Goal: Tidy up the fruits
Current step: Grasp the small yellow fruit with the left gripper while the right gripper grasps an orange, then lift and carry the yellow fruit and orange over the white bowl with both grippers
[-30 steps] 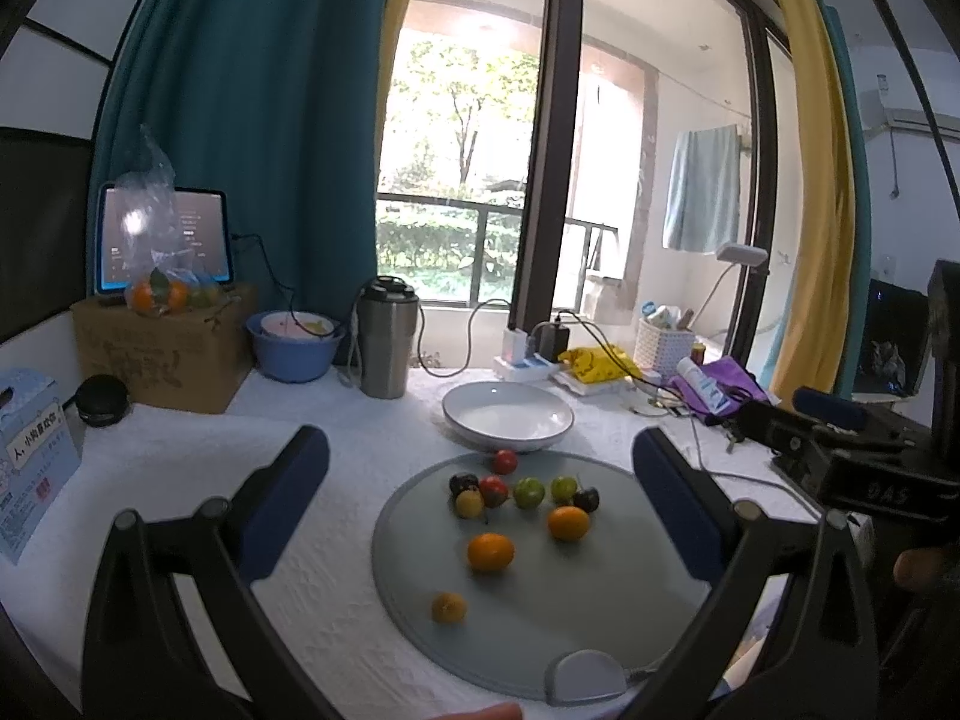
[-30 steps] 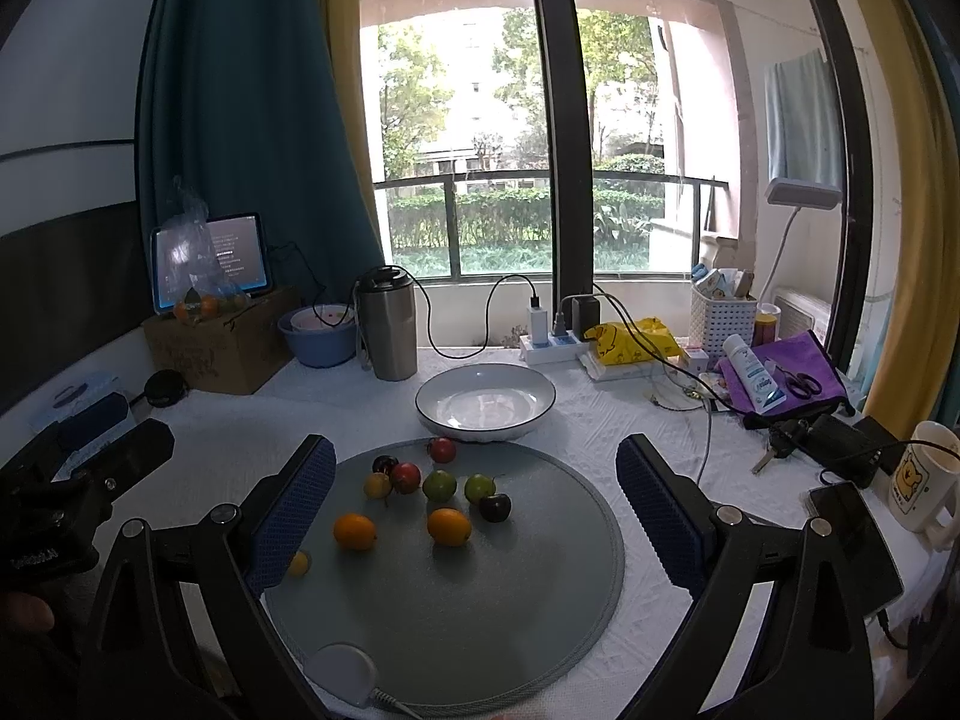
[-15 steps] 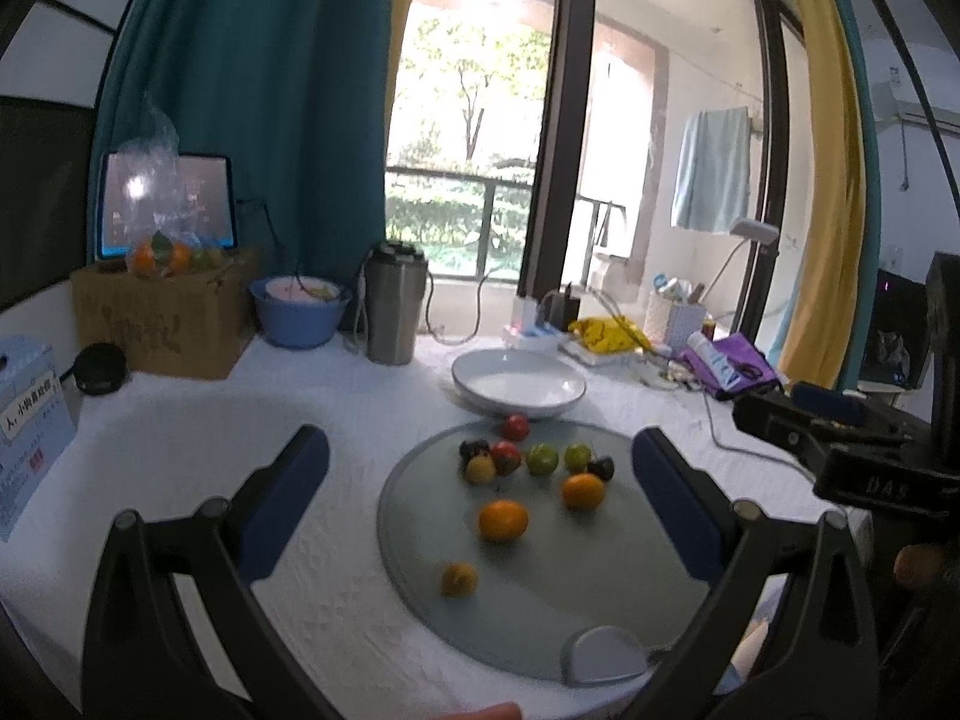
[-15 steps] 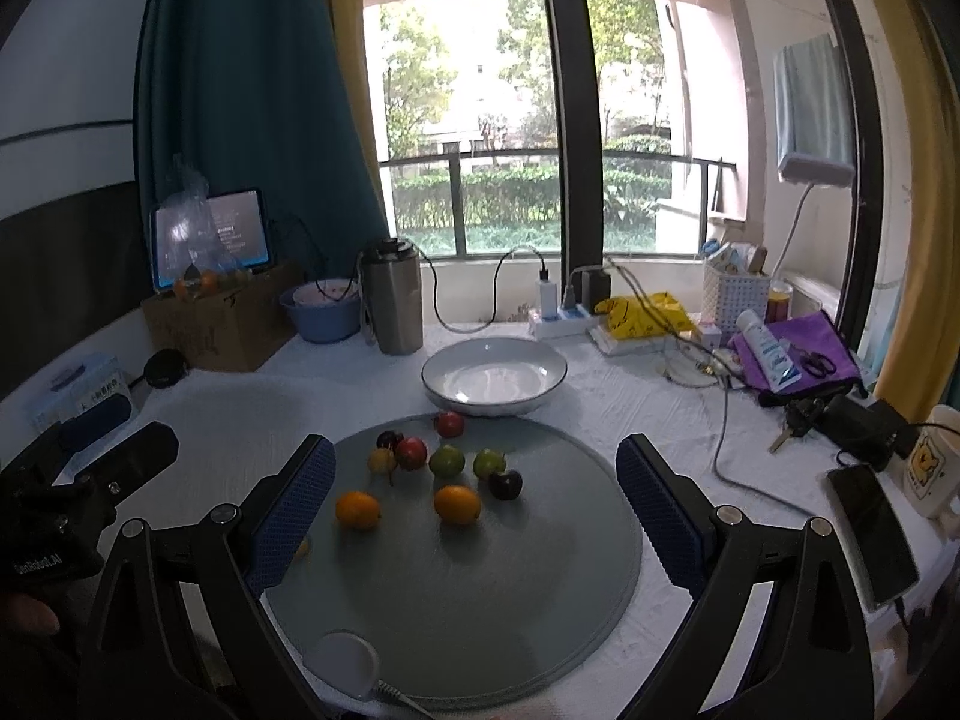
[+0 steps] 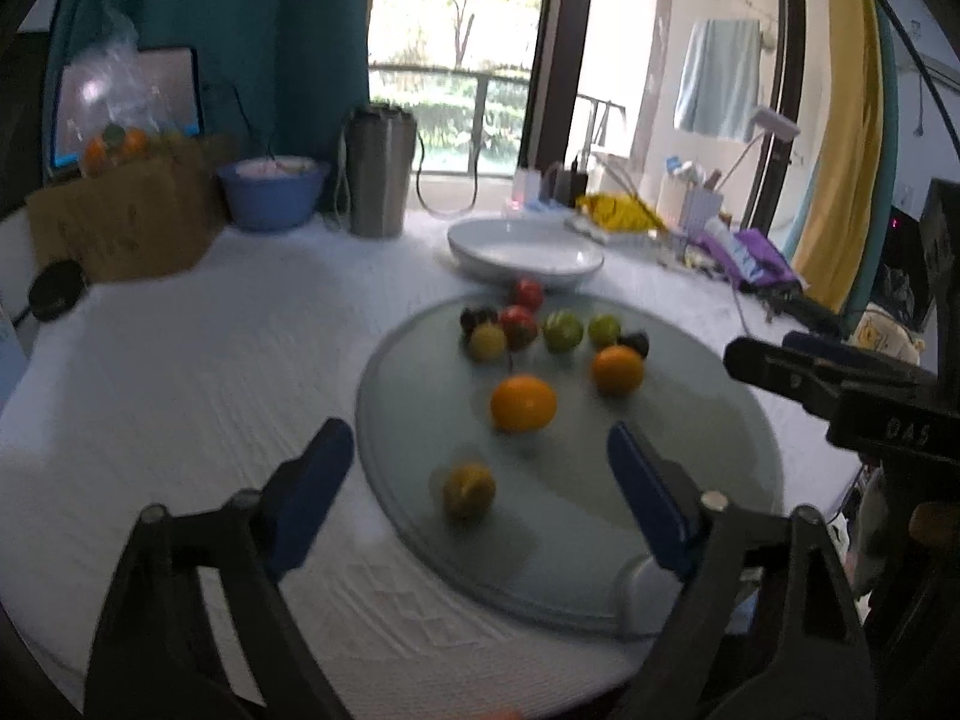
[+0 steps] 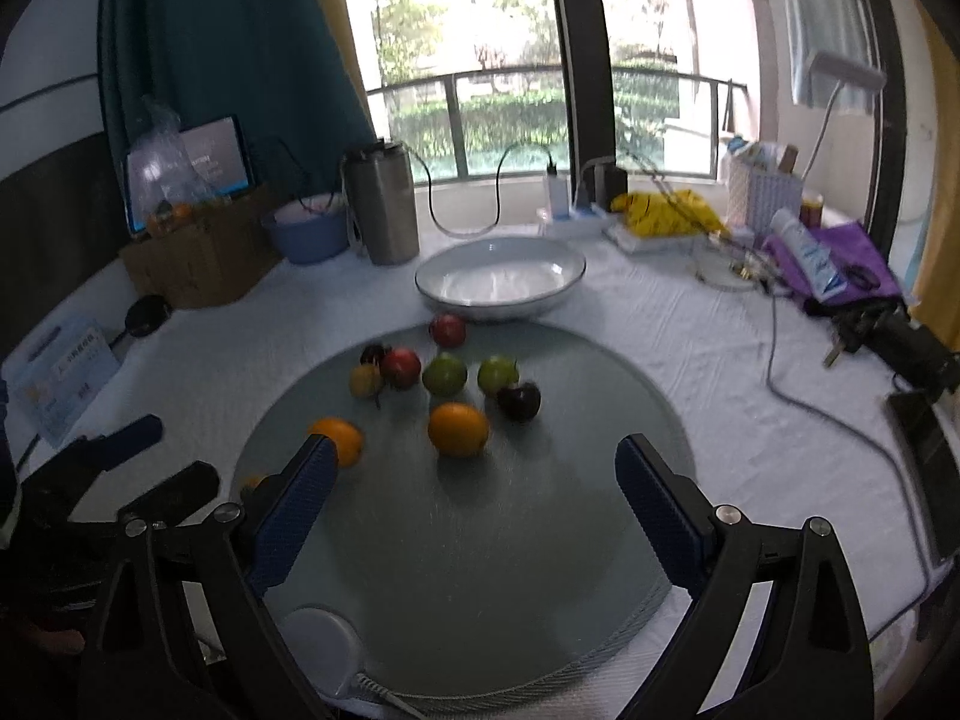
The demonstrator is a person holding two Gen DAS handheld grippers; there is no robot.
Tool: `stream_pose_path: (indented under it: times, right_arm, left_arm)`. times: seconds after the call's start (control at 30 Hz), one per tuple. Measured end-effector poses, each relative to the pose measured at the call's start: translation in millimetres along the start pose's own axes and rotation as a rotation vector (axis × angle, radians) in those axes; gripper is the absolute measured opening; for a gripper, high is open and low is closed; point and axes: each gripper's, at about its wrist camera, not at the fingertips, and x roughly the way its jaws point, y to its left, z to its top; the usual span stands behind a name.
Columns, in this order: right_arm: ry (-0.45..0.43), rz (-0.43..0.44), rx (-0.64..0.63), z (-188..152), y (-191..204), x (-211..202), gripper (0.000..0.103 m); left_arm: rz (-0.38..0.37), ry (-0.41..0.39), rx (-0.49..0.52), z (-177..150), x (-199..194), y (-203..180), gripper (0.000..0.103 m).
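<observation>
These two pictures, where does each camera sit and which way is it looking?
Left wrist view: sits on the left hand-held gripper, looking forward and down at the small yellow fruit on the glass disc; its closing blue fingers hold nothing; the right hand-held gripper enters at right.
Right wrist view: sits on the right hand-held gripper, facing the orange and white bowl; the left hand-held gripper shows at left.
Shared: disc, fruits, bowl, steel tumbler.
</observation>
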Motion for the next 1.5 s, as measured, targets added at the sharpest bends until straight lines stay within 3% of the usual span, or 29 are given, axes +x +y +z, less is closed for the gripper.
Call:
stream_pose_path:
  times: [0.07, 0.2, 0.27, 0.43, 0.63, 1.0, 1.1, 1.2, 1.5]
  right_arm:
    - [0.021, 0.007, -0.005, -2.1, 2.9, 6.8, 0.092]
    - [0.066, 0.044, -0.033, -4.2, 13.6, 21.8, 0.087]
    - [0.085, 0.064, -0.046, -4.5, 18.9, 28.5, 0.085]
    - [0.121, 0.095, -0.052, -3.3, 25.9, 42.6, 0.077]
    - [0.164, 0.135, -0.063, -1.7, 39.9, 60.2, 0.071]
    - [0.242, 0.222, -0.072, 6.8, 65.4, 97.2, 0.068]
    - [0.273, 0.224, -0.086, 7.4, 69.6, 105.8, 0.06]
    - [0.29, 0.235, -0.092, 9.2, 70.4, 111.3, 0.043]
    - [0.275, 0.279, -0.102, 13.3, 67.5, 108.8, 0.041]
  left_arm:
    - [-0.014, 0.039, 0.011, -3.7, 10.4, -0.8, 0.072]
    - [-0.027, 0.097, 0.024, -8.9, 27.5, -1.8, 0.062]
    - [-0.03, 0.113, 0.031, -9.5, 32.6, -1.3, 0.051]
    - [-0.022, 0.17, 0.059, -13.9, 47.7, 0.6, 0.041]
    - [-0.039, 0.168, 0.068, -13.9, 48.8, 7.5, 0.026]
    - [0.01, 0.141, 0.046, -1.7, 45.3, 36.3, 0.025]
    - [0.013, 0.142, 0.034, 1.0, 46.6, 41.7, 0.025]
    - [0.008, 0.15, 0.032, 2.8, 48.6, 42.2, 0.025]
    - [0.013, 0.147, 0.024, 13.2, 51.5, 38.2, 0.025]
